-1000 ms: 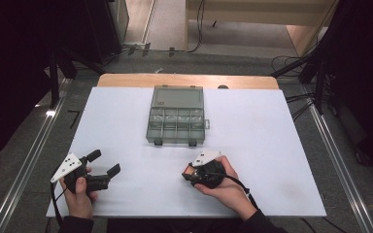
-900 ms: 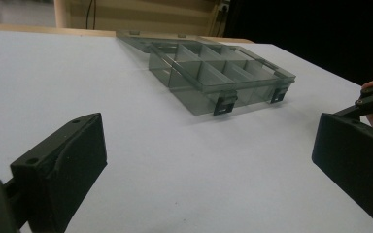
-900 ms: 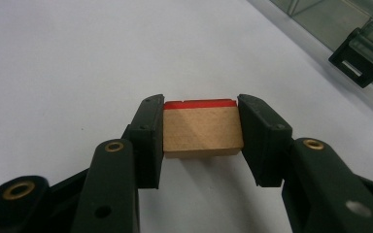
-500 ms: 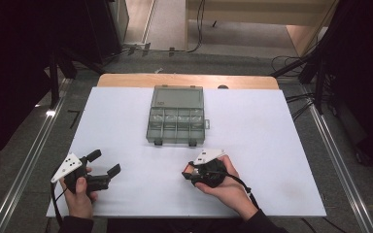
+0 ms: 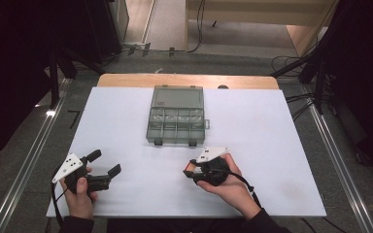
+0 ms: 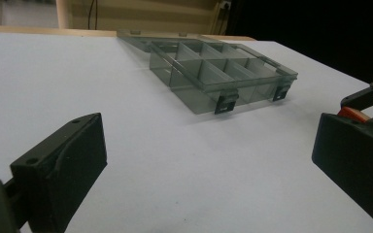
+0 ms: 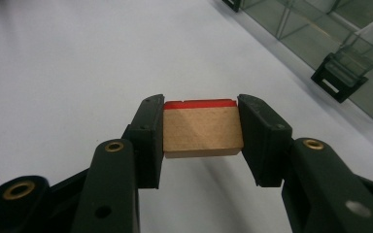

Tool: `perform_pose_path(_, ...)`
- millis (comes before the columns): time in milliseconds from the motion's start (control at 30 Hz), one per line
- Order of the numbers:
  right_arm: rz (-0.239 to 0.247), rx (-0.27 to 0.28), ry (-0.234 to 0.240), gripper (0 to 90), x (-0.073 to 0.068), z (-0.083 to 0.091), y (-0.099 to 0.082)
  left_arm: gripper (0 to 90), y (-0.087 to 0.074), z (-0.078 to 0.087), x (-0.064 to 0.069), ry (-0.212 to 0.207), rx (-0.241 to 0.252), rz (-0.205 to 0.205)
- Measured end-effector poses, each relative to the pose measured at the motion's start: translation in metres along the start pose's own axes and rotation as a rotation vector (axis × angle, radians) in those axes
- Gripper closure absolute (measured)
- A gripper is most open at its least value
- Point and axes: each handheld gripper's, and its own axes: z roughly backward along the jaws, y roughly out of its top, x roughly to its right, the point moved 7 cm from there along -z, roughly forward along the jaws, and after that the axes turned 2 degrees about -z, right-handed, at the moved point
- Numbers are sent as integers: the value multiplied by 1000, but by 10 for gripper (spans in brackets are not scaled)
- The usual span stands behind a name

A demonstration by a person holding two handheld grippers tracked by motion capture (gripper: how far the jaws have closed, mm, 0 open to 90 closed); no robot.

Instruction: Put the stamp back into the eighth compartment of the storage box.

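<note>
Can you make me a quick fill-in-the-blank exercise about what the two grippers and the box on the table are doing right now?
1. The right gripper is shut on a wooden block whose far face is painted ____.
2. The left gripper has its jaws ____, with nothing between them.
3. The clear compartment box lies with its lid ____.
4. The box sits on a ____ table.

Missing words: red; open; open; white

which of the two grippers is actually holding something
The right gripper: its jaws are clamped on a wooden block with a red top edge. The left gripper stands wide open over bare table, nothing between its jaws.
</note>
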Motion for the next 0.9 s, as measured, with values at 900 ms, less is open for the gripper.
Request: perform_pose_path(900, -2, 24, -7, 538, 11, 18, 20, 0, 0, 0, 1, -4, -3, 7)
